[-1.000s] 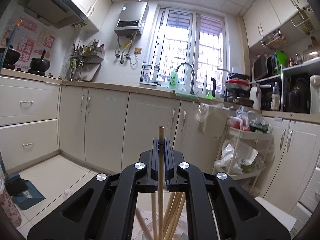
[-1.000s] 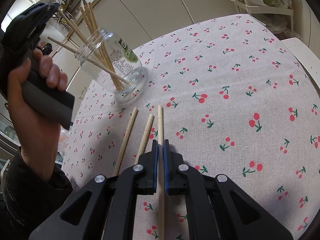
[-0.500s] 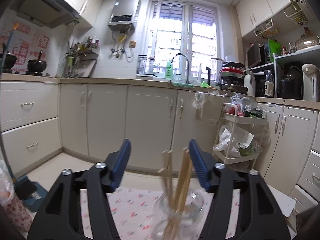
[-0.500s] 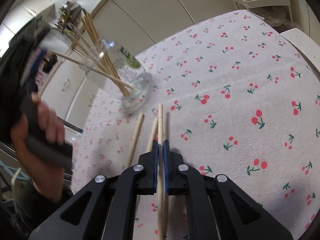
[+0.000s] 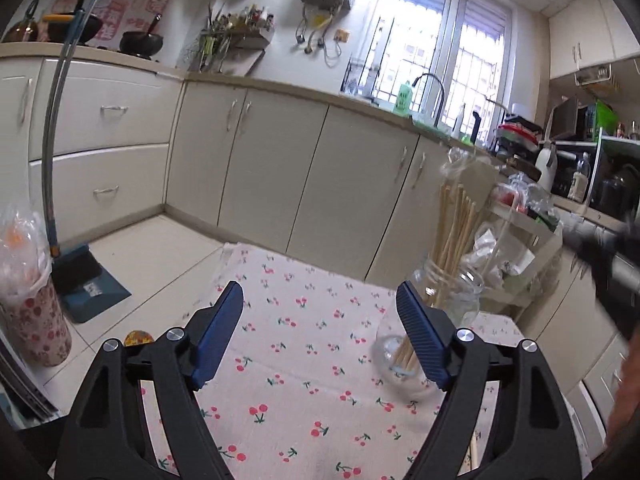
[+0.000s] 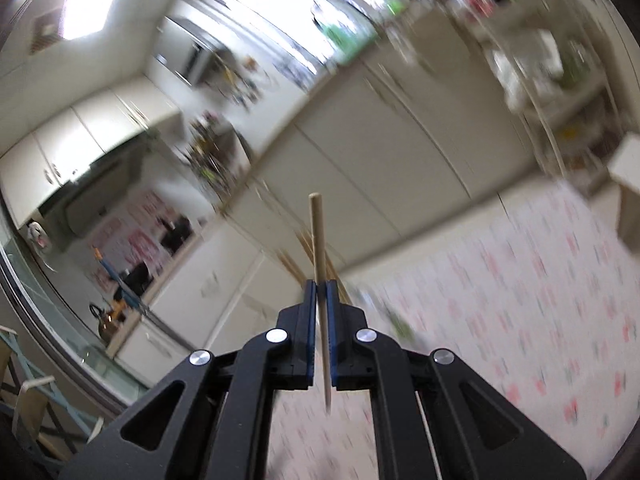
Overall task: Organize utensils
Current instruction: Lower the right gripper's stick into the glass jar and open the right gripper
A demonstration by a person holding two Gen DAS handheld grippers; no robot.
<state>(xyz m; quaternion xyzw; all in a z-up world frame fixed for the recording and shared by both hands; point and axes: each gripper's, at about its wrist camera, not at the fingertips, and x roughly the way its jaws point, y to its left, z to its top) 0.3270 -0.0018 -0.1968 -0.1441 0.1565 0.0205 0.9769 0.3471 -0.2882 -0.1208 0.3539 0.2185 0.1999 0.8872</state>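
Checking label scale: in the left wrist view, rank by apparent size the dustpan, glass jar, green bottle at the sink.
1. Glass jar, nearest the camera, so its lead is inflated.
2. Dustpan, close to the jar in apparent size; order unsure.
3. Green bottle, smallest, far away.

Left gripper [image 5: 320, 320]: jaws spread wide and empty, held above the cherry-print tablecloth [image 5: 296, 360], angled down toward it. Right gripper [image 6: 319, 286]: jaws closed on a single wooden chopstick [image 6: 318, 248], raised well above the tablecloth and pointing roughly level.
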